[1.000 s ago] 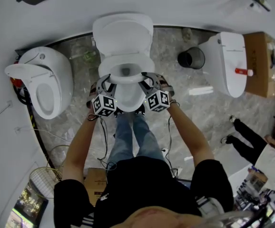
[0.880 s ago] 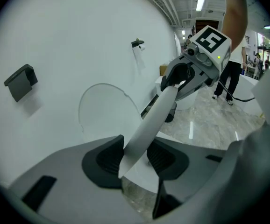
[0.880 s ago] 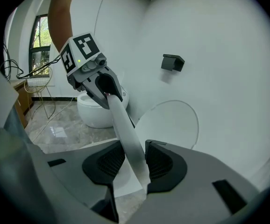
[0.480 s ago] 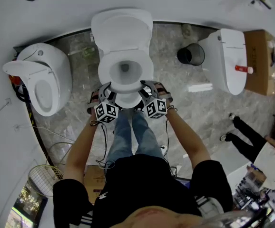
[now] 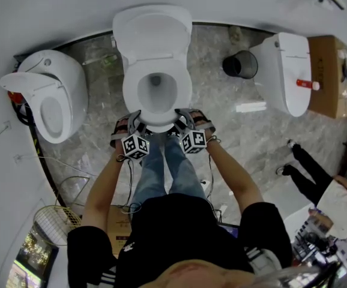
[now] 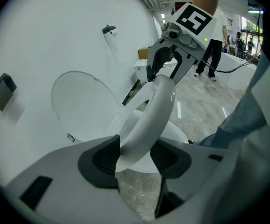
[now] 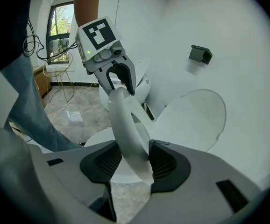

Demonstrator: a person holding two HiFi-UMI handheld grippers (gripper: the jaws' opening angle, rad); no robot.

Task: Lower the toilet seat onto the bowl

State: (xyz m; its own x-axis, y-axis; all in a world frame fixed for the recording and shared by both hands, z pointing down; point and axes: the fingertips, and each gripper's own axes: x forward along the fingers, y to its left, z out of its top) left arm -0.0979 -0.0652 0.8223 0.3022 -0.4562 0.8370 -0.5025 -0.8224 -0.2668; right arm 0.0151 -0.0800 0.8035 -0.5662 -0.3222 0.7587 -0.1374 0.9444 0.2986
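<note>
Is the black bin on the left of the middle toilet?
No, in the head view the black bin stands to the right of the middle toilet.

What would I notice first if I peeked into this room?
The white toilet in the middle, lid raised, catches the eye first. The left claw and right claw have the front of its toilet seat between their jaws, which have just been opening. A second toilet sits on the floor at the left, a third toilet at the right.
</note>
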